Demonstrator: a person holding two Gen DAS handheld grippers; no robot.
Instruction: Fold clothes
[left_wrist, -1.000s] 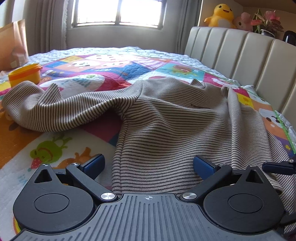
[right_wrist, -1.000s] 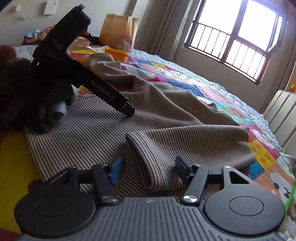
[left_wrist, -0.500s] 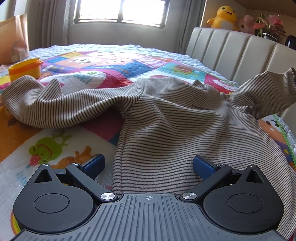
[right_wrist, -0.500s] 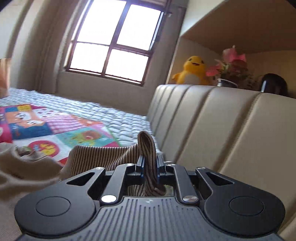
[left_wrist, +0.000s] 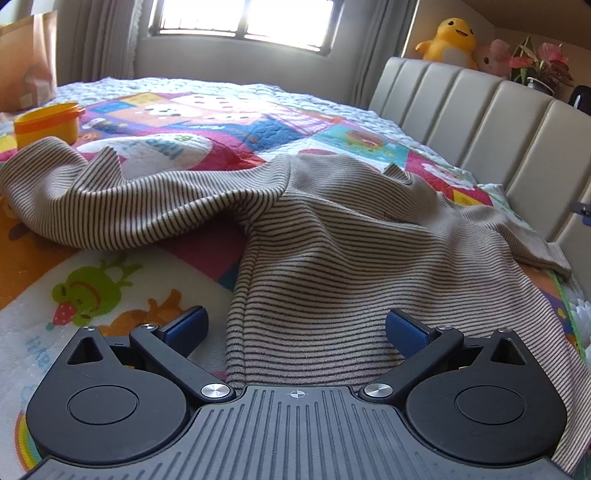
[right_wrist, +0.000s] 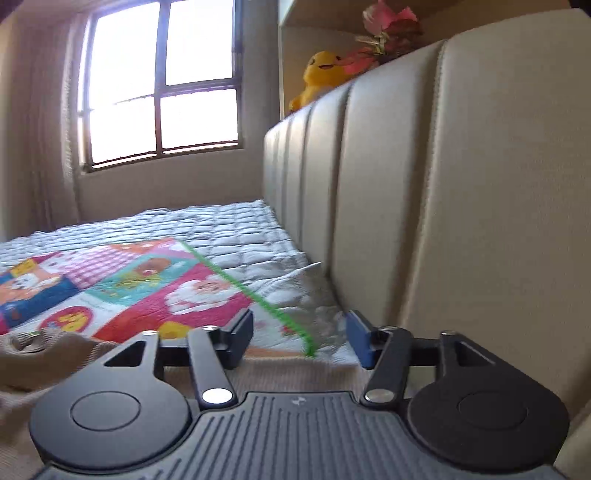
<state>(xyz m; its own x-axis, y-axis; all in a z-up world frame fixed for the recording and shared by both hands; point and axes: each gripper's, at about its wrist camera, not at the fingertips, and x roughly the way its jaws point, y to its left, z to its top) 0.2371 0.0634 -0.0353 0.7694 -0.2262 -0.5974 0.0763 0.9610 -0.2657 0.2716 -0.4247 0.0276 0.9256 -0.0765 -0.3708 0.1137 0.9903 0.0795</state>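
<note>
Striped garment lies under left hand-held gripper.

Shirt spread on quilt; cup behind its left sleeve; headboard right.

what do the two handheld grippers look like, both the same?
Yes, same build. The left gripper and the right gripper each have a ribbed dark grey body with a small crosshair mark, two round black discs, black link arms on silver pivot screws, and blue finger pads. No cables or sleeves visible.
</note>
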